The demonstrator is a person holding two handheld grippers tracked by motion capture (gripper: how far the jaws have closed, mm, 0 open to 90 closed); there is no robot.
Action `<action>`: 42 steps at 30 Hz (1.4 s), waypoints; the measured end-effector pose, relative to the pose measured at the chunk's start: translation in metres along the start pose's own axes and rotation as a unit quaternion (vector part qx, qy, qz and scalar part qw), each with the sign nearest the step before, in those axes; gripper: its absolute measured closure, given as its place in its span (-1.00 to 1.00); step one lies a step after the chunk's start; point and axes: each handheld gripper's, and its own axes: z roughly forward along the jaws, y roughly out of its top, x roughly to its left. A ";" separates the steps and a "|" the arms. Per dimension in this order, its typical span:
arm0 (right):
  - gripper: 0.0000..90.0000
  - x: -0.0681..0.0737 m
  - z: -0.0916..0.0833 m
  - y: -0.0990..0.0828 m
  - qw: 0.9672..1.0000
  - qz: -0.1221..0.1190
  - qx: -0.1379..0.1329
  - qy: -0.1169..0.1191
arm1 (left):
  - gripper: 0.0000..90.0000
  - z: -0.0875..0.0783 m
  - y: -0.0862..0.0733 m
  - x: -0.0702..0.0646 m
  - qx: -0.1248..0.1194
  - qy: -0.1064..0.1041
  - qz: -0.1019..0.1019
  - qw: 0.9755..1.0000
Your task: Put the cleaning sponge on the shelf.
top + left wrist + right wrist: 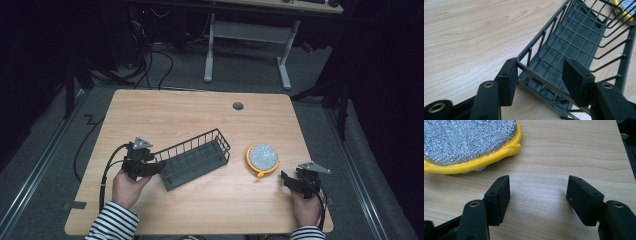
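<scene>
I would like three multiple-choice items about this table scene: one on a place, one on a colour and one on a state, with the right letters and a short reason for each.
1. Where does the scrubber lie?
A. On the table, to the right of the basket
B. Inside the basket
C. On the floor

2. What colour is the scrubber's rim?
A. Red
B. Yellow
C. Green

3. In what state is the right claw?
A. Shut on the scrubber
B. Shut, with nothing in it
C. Open, with nothing in it

Answers:
1 A: the high view shows the scrubber on bare wood, apart from the basket.
2 B: a yellow band runs around the silver mesh.
3 C: the right gripper view shows its jaws wide apart, with bare wood between them.
</scene>
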 end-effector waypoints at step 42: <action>-0.21 0.000 0.000 0.000 1.000 0.002 0.001 0.000 | -0.16 0.001 0.001 -0.014 -0.030 -0.017 0.012 0.999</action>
